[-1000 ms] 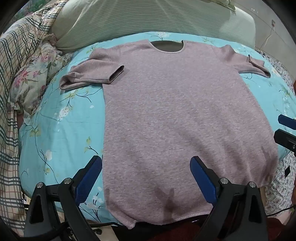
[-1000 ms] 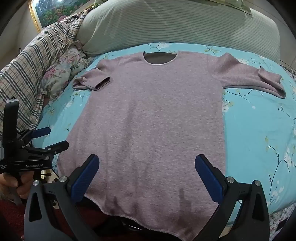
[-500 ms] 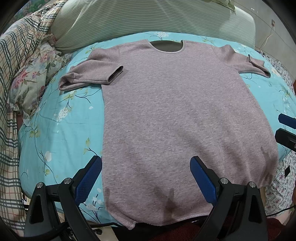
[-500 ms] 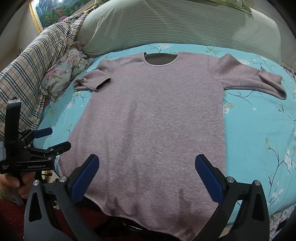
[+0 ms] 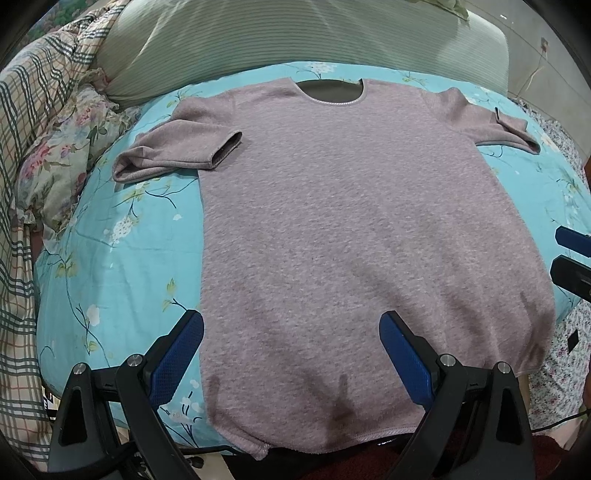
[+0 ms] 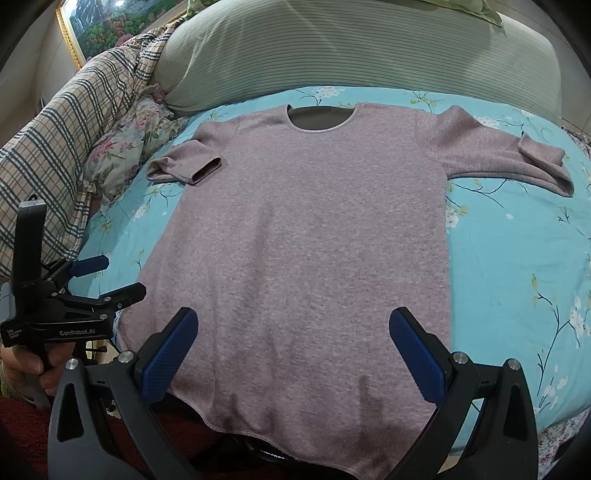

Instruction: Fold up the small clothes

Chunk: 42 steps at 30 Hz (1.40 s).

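Two grippers hover at the near hem of a mauve sweater (image 5: 354, 236) spread flat on a turquoise floral sheet (image 5: 122, 258), neckline toward the far striped pillow (image 5: 295, 33). Left gripper (image 5: 291, 354) has its blue fingers wide apart, holding nothing; right gripper (image 6: 295, 350) likewise spread. Both sleeves lie doubled back at the cuffs.

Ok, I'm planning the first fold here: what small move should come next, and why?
Probably lower both open grippers, left gripper and right gripper, onto the shirt's near hem. The shirt lies flat on the blue floral sheet, sleeves out, nothing gripped, and both hover just above that hem, so pinching it seems the natural start.
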Each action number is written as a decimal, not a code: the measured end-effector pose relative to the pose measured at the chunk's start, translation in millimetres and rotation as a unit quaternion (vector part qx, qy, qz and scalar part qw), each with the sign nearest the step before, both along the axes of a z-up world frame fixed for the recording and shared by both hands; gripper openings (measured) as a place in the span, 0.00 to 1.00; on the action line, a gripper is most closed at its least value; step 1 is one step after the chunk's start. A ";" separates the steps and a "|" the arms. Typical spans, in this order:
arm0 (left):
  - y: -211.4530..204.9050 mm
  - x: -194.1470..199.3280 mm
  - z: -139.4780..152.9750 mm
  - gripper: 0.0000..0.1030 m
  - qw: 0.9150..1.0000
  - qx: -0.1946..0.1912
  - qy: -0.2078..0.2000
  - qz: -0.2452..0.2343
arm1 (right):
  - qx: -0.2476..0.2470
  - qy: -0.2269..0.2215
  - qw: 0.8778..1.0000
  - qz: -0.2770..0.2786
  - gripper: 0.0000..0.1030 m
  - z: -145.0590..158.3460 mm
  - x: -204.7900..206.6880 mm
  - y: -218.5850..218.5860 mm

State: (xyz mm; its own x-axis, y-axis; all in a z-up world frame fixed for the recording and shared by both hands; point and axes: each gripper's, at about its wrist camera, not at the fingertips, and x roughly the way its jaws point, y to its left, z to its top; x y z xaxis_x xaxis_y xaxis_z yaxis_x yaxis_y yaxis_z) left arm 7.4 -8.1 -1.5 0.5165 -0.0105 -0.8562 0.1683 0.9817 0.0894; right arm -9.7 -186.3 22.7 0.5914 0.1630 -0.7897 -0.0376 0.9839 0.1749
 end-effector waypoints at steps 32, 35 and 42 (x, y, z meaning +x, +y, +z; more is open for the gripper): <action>1.2 50.5 -15.4 0.94 1.000 -0.003 0.025 0.017 | -0.011 -0.014 0.992 -0.125 0.73 3.7 50.9 -117.8; 1.0 60.0 -18.5 0.94 0.999 -0.005 0.034 0.021 | -0.020 -0.041 0.987 -0.156 0.71 11.8 73.0 -160.8; -6.5 81.9 -27.3 0.94 0.999 0.001 0.045 0.021 | -0.036 -0.060 0.970 -0.235 0.65 18.8 136.6 -258.9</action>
State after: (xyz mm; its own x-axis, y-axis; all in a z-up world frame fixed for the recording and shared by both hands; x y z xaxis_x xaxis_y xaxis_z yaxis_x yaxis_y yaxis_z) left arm 89.2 -14.6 -28.8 0.4366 0.0108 -0.8996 0.1337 0.9880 0.0767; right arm 126.8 -445.2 41.6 0.6754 -0.1994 -0.7099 0.4018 0.9068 0.1275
